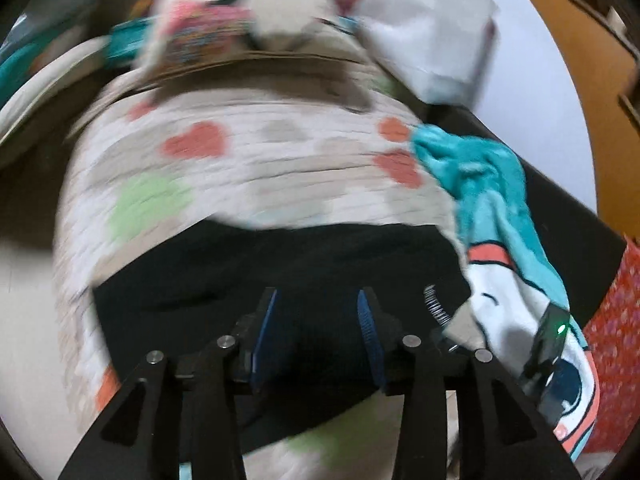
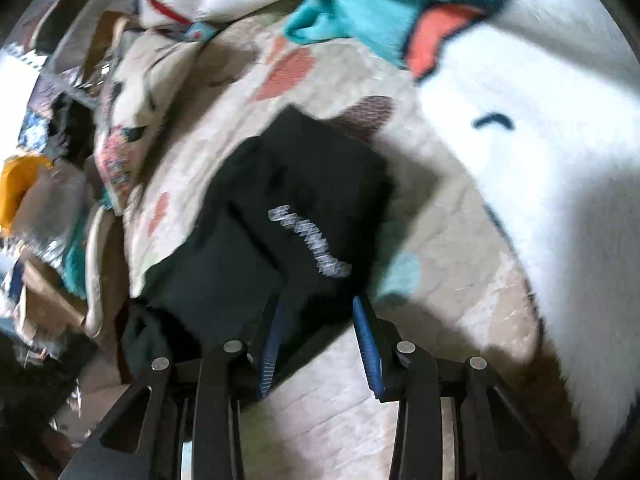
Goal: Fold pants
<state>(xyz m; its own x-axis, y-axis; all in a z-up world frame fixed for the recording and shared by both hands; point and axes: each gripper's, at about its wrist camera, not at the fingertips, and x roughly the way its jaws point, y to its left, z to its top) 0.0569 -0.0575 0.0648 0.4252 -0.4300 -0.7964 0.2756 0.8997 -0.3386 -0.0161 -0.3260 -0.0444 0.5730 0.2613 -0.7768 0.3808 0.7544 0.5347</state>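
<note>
The black pants lie in a folded bundle on a cream quilt with coloured hearts. In the right wrist view the pants show a white printed word on top. My left gripper is open, its blue pads just over the near edge of the pants with nothing between them. My right gripper is open too, at the near corner of the pants; its left pad lies over the fabric. Both views are motion-blurred.
A teal and white cartoon blanket lies at the right of the quilt, large in the right wrist view. A patterned pillow and white cloth lie at the far end. Clutter is piled left of the bed.
</note>
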